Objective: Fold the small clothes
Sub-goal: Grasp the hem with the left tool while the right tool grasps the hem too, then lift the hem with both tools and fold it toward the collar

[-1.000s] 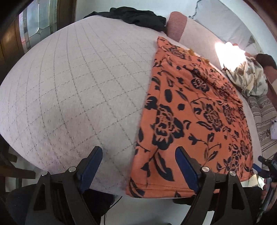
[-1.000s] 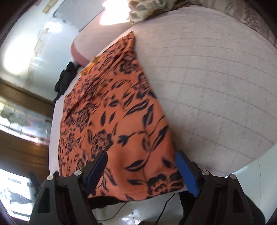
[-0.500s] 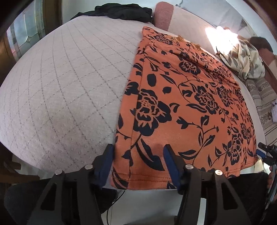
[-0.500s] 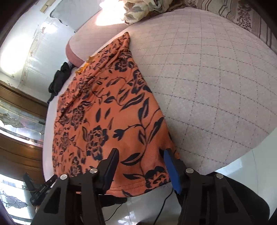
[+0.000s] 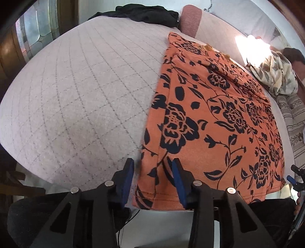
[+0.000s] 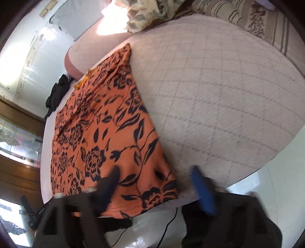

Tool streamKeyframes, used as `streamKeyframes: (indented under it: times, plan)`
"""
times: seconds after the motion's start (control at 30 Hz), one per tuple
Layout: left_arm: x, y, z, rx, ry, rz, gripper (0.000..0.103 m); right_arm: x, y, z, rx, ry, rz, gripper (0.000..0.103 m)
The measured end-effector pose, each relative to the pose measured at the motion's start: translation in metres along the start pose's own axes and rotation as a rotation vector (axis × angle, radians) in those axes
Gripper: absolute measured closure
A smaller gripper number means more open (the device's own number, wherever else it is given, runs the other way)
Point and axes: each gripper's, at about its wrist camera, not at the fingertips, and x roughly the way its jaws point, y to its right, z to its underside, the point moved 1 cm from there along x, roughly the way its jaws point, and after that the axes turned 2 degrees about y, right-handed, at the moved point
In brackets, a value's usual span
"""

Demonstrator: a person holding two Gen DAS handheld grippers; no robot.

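Observation:
An orange cloth with black flowers (image 5: 213, 118) lies flat on the quilted grey bed (image 5: 80, 99); it also shows in the right wrist view (image 6: 106, 137). My left gripper (image 5: 153, 175) is open, its blue fingers straddling the cloth's near left corner at the hem. My right gripper (image 6: 154, 183) is open and blurred, straddling the cloth's near right corner. Neither is closed on the fabric.
A black garment (image 5: 141, 14) lies at the bed's far edge. A floral cream cloth (image 5: 274, 74) is heaped at the far right beside a striped pillow (image 5: 293, 124). A pink bolster (image 5: 190, 21) lies at the head. White floor and a cable (image 6: 167, 225) lie below the near edge.
My left gripper has narrowed around the near left corner of the cloth. My right gripper narrowed half a second ago, has opened wider again and is moving, blurred.

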Motion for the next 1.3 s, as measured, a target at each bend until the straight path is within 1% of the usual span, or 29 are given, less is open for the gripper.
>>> streamKeyframes:
  times: [0.03, 0.1, 0.17, 0.2, 0.23, 0.27, 0.3, 0.33, 0.4, 0.43, 0.5, 0.53, 0.6, 0.63, 0.67, 0.7, 0.73, 0.77, 0.8, 0.83, 0.87, 0.9, 0.93, 1.0, 1.07, 1.1, 1.17, 1.23, 1.3]
  plan:
    - [0.0, 0.001, 0.0, 0.002, 0.002, 0.0, 0.05, 0.002, 0.0, 0.0, -0.001, -0.01, 0.0, 0.018]
    - [0.003, 0.003, 0.002, 0.012, -0.004, -0.011, 0.043, 0.012, -0.006, 0.003, -0.018, -0.064, -0.033, 0.02]
    - [0.005, 0.007, 0.004, 0.03, -0.01, -0.019, 0.037, 0.025, -0.015, 0.01, -0.034, -0.121, -0.045, 0.033]
    - [0.005, 0.009, 0.006, 0.043, -0.01, -0.025, 0.035, 0.028, -0.018, 0.014, -0.036, -0.121, -0.036, 0.035]
    - [0.005, 0.012, 0.007, 0.057, -0.011, -0.034, 0.035, 0.028, -0.024, 0.016, -0.059, -0.107, -0.022, 0.04]
    - [0.006, 0.013, 0.008, 0.069, -0.014, -0.042, 0.035, 0.028, -0.028, 0.018, -0.074, -0.108, -0.026, 0.051]
    - [0.006, 0.014, 0.009, 0.076, -0.016, -0.044, 0.035, 0.03, -0.029, 0.018, -0.065, -0.115, -0.044, 0.084]
    - [0.007, 0.014, 0.009, 0.078, -0.017, -0.047, 0.041, 0.032, -0.03, 0.018, -0.054, -0.129, -0.056, 0.088]
    - [0.007, 0.014, 0.009, 0.075, -0.017, -0.049, 0.051, 0.037, -0.031, 0.019, -0.072, -0.137, -0.028, 0.088]
    - [0.007, 0.013, 0.008, 0.065, -0.02, -0.038, 0.06, 0.037, -0.032, 0.019, -0.062, -0.135, -0.026, 0.088]
    - [0.005, 0.01, 0.007, 0.055, -0.024, -0.028, 0.071, 0.032, -0.033, 0.02, -0.041, -0.107, -0.022, 0.085]
    - [0.004, 0.01, 0.007, 0.05, -0.025, -0.028, 0.073, 0.029, -0.033, 0.019, -0.029, -0.092, -0.018, 0.083]
    - [0.004, 0.009, 0.006, 0.045, -0.027, -0.023, 0.073, 0.024, -0.033, 0.019, -0.022, -0.073, -0.01, 0.064]
    - [0.004, 0.01, 0.006, 0.049, -0.03, -0.025, 0.071, 0.025, -0.032, 0.019, -0.027, -0.074, 0.007, 0.035]
    - [0.005, 0.012, 0.007, 0.054, -0.035, -0.026, 0.065, 0.027, -0.032, 0.019, -0.026, -0.075, 0.03, 0.028]
    - [0.005, 0.015, 0.008, 0.06, -0.037, -0.019, 0.047, 0.028, -0.031, 0.02, -0.022, -0.077, 0.035, 0.028]
    - [0.006, 0.017, 0.008, 0.069, -0.034, -0.02, 0.034, 0.029, -0.031, 0.021, -0.022, -0.083, 0.024, 0.03]
    - [0.008, 0.02, 0.01, 0.082, -0.031, -0.039, 0.034, 0.03, -0.031, 0.02, -0.023, -0.082, 0.017, 0.031]
    - [0.01, 0.024, 0.012, 0.105, -0.032, -0.059, 0.034, 0.03, -0.03, 0.02, -0.029, -0.078, 0.016, 0.042]
    - [0.011, 0.026, 0.013, 0.12, -0.032, -0.067, 0.043, 0.031, -0.029, 0.02, -0.037, -0.08, 0.028, 0.066]
    - [0.01, 0.028, 0.013, 0.124, -0.034, -0.054, 0.058, 0.033, -0.026, 0.019, -0.028, -0.082, 0.019, 0.089]
    - [0.009, 0.029, 0.011, 0.134, -0.044, -0.043, 0.085, 0.033, -0.024, 0.018, -0.008, -0.094, -0.022, 0.09]
    - [0.007, 0.03, 0.008, 0.134, -0.055, -0.012, 0.097, 0.032, -0.022, 0.017, -0.004, -0.099, -0.039, 0.091]
    - [-0.004, 0.026, 0.001, 0.083, -0.04, 0.029, 0.097, 0.025, -0.022, 0.015, 0.006, -0.088, -0.07, 0.091]
    - [-0.022, 0.025, -0.007, 0.059, 0.011, 0.066, 0.097, 0.005, -0.023, 0.007, 0.024, -0.032, -0.112, 0.091]
    - [-0.029, 0.025, -0.011, 0.058, 0.035, 0.076, 0.097, -0.007, -0.023, 0.002, 0.031, -0.003, -0.132, 0.092]
    - [-0.029, 0.026, -0.016, 0.053, 0.044, 0.079, 0.097, -0.017, -0.024, -0.006, 0.025, 0.02, -0.146, 0.092]
    - [-0.007, 0.023, -0.013, 0.032, -0.03, 0.065, 0.097, -0.009, -0.021, -0.008, 0.028, 0.0, -0.135, 0.091]
    - [0.011, 0.019, -0.006, 0.005, -0.1, 0.055, 0.097, 0.008, -0.011, -0.003, 0.076, -0.054, -0.142, 0.091]
